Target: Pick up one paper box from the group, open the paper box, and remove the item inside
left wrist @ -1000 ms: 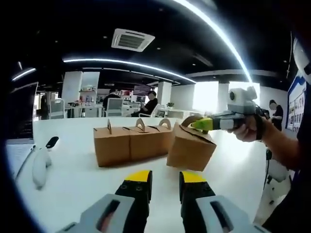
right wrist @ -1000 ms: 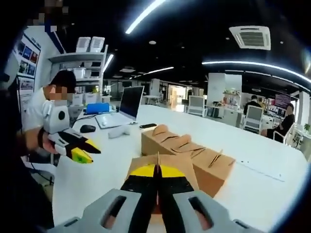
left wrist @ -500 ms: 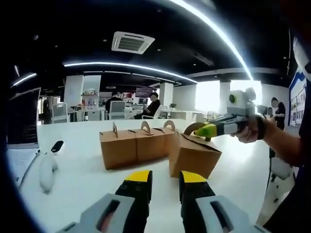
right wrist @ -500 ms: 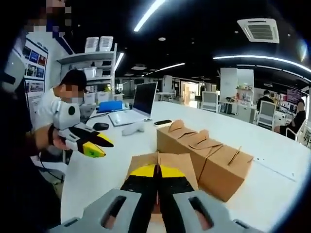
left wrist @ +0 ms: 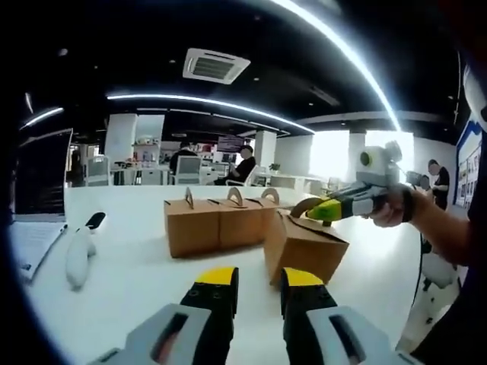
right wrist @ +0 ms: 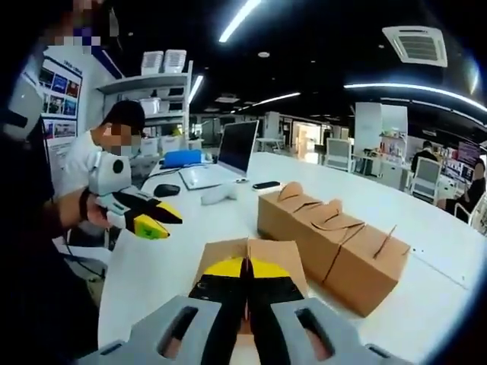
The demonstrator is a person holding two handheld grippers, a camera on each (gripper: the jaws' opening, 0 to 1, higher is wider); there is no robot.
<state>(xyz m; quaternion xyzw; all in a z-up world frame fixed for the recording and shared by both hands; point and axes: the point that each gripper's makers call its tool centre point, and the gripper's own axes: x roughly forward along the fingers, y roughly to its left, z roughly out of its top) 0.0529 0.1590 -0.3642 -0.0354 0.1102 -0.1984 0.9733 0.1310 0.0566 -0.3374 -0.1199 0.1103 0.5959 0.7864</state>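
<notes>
A brown paper box [left wrist: 304, 247] with a curved handle hangs tilted just above the white table [left wrist: 137, 296], in front of a row of three like boxes [left wrist: 221, 223]. My right gripper [left wrist: 318, 211] comes in from the right and is shut on that handle. In the right gripper view its jaws [right wrist: 246, 268] are pressed together over the box top [right wrist: 221, 255], with the row of boxes [right wrist: 335, 236] to the right. My left gripper [left wrist: 259, 277] is open with nothing between its jaws, short of the held box; it also appears at the left [right wrist: 156, 220].
A laptop [right wrist: 228, 152], a dark mouse [right wrist: 163, 190], a white device [right wrist: 221, 195] and a phone [right wrist: 266, 185] lie on the table's far side. A person in a black cap [right wrist: 114, 133] sits at the left. More people sit at desks behind [left wrist: 240, 163].
The held box has come away from the row, a little nearer to the left gripper. Both views have shifted with the hands. The left gripper stays open, the right stays shut.
</notes>
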